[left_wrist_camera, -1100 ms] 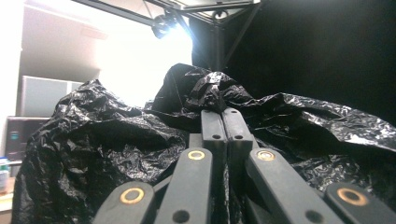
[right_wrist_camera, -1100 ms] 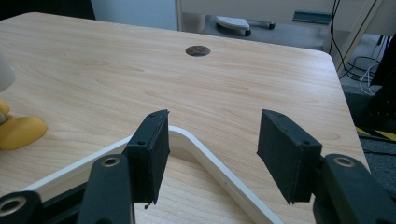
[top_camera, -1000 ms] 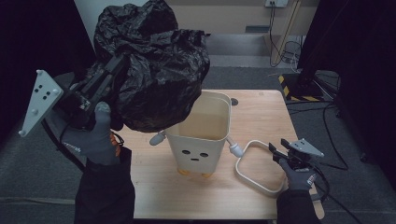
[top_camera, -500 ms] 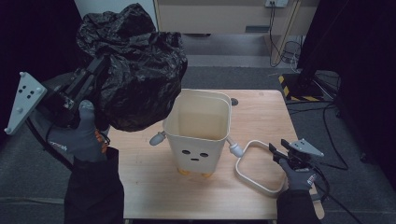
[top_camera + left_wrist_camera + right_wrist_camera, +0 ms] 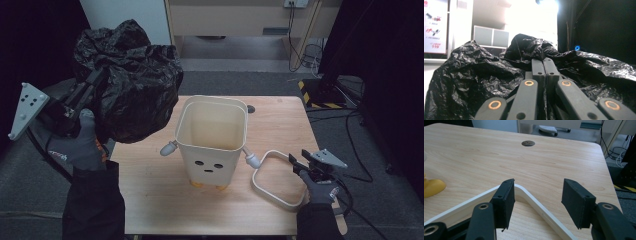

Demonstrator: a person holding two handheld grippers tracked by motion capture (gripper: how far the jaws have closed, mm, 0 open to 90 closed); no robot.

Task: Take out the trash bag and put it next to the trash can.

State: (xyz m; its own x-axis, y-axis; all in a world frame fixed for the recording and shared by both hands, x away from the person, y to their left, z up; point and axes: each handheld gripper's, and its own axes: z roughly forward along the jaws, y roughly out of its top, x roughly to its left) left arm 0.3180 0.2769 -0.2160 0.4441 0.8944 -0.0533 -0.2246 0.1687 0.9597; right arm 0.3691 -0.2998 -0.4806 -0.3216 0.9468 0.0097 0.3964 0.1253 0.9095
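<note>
Right gripper [image 5: 537, 202] fingers spread wide over the white ring's [image 5: 534, 198] corner, resting on the wooden desk [image 5: 499, 157].

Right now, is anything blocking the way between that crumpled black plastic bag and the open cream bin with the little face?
Nothing visible. The crumpled black plastic bag, clamped in the left gripper, hangs up and left of the cream bin. The bin's mouth is open and looks empty. The white ring frame lies on the table right of it, at the right gripper.

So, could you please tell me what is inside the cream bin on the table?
The cream bin looks empty: bare inner walls show down from the rim. Its near wall hides the bottom, so the floor of it cannot be checked.
</note>
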